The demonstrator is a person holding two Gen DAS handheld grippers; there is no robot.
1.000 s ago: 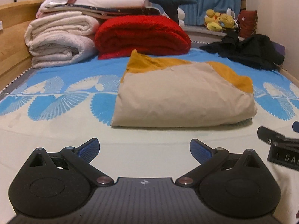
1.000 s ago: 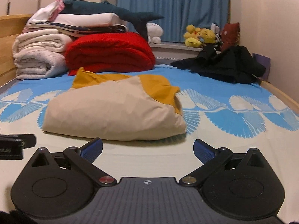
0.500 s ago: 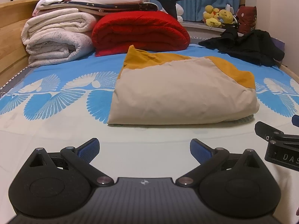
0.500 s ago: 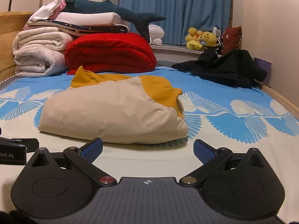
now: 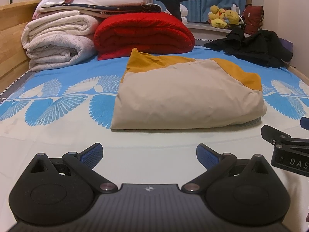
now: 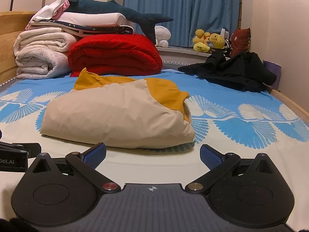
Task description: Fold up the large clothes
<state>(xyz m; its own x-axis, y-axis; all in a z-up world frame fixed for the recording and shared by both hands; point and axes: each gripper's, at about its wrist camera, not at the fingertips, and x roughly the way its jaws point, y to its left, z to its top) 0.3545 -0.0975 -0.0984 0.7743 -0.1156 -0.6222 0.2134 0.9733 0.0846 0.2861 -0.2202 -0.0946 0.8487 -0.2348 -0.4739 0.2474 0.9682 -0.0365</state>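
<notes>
The beige-and-mustard garment (image 5: pixel 185 96) lies folded in a soft bundle on the bed (image 5: pixel 58 131), at 12 o'clock from the left claw (image 5: pixel 148 152) and toward 11 o'clock from the right claw (image 6: pixel 152 154). Both claws sit spread wide, holding nothing, short of its near edge. It looks light, limp and puffy, likely to sag and unfold if lifted by one layer; pinching through all layers at the near corners seems safest
</notes>
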